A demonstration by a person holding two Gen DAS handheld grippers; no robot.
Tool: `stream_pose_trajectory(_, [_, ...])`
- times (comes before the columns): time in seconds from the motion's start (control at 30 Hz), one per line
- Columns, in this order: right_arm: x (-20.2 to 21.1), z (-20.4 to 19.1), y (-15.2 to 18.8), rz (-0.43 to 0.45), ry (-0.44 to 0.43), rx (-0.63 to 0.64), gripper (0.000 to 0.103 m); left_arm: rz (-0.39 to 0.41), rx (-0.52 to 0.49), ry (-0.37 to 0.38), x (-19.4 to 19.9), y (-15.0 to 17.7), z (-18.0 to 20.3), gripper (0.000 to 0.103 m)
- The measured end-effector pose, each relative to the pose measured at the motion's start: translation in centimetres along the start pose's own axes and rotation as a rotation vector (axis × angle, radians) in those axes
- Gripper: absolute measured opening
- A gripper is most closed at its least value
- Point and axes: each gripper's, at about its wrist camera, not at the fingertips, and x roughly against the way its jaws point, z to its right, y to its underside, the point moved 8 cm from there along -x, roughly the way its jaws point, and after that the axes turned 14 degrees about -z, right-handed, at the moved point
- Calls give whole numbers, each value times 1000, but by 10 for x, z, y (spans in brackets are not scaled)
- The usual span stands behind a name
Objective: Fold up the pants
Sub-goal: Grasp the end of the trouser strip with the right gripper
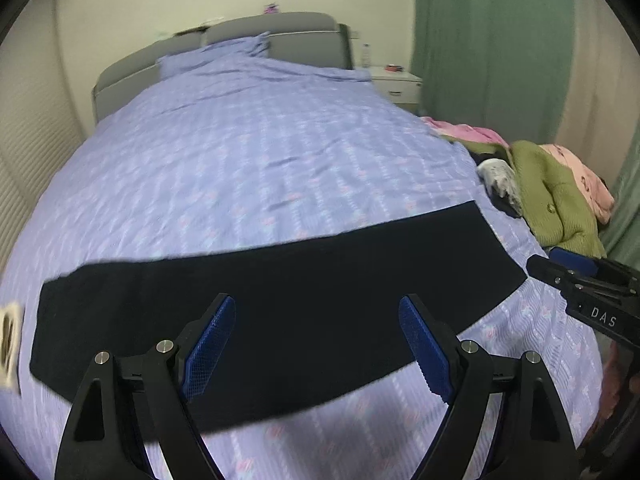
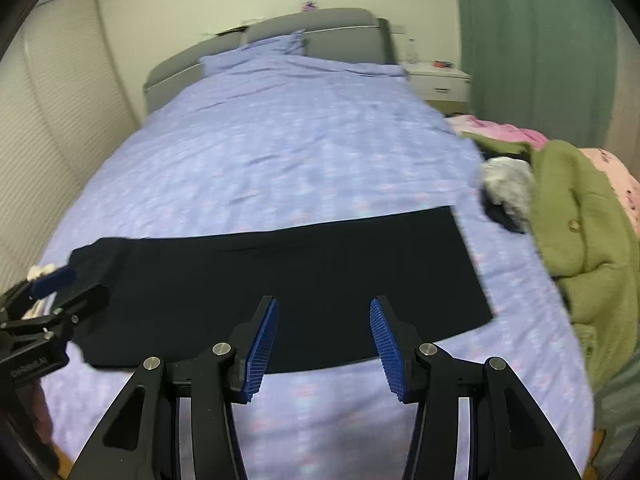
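Note:
Black pants point(image 1: 280, 312) point(image 2: 300, 280) lie flat in a long band across the lavender bed cover point(image 1: 260, 160), folded lengthwise with legs stacked. My left gripper point(image 1: 316, 304) hovers above their middle, jaws wide open, nothing between its blue pads. My right gripper point(image 2: 324, 304) also hangs over the pants with its jaws apart and holds nothing. In the left wrist view the right gripper point(image 1: 560, 266) sits just off the pants' right end. In the right wrist view the left gripper point(image 2: 72, 290) is at their left end, where the cloth bunches slightly.
A heap of clothes lies on the bed's right side: a green cardigan point(image 2: 572, 232), pink garments point(image 2: 508, 132) and a grey-white piece point(image 2: 506, 184). Behind are a grey headboard point(image 2: 320, 32), a white nightstand point(image 2: 440, 78) and a green curtain point(image 2: 532, 48). A slatted wardrobe point(image 2: 60, 100) stands left.

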Motion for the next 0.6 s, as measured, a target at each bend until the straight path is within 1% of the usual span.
stream_pose_trajectory(0.07, [0, 21, -8, 33, 31, -22, 50, -11, -44, 0, -9, -12, 16, 84])
stream_pose_trajectory(0.13, [-3, 36, -15, 52, 38, -40, 50, -7, -77, 7, -20, -24, 31, 84])
stream_pose_trajectory(0.23, [-20, 61, -27, 48, 43, -56, 50, -11, -106, 28, -40, -40, 58, 84])
stream_pose_trajectory(0.3, [-34, 78, -33, 31, 39, -60, 50, -30, -129, 33, -63, -51, 78, 84])
stream_pose_trajectory(0.37, [-56, 97, -37, -3, 30, -66, 50, -50, -152, 33, -80, -54, 92, 84])
stream_pose_trajectory(0.4, [-66, 108, -38, -23, 36, -77, 50, -62, -171, 36, -92, -55, 101, 84])
stream_pose_trajectory(0.43, [-79, 119, -40, -41, 15, -80, 50, -73, -185, 41, -101, -57, 108, 84])
stream_pose_trajectory(0.5, [-95, 133, -40, -58, 13, -95, 50, -95, -211, 38, -118, -57, 120, 84])
stream_pose_trajectory(0.53, [-108, 143, -41, -76, -7, -109, 50, -101, -217, 33, -124, -57, 123, 84])
stream_pose_trajectory(0.6, [-122, 154, -40, -100, -17, -128, 50, -125, -227, 32, -139, -56, 134, 84])
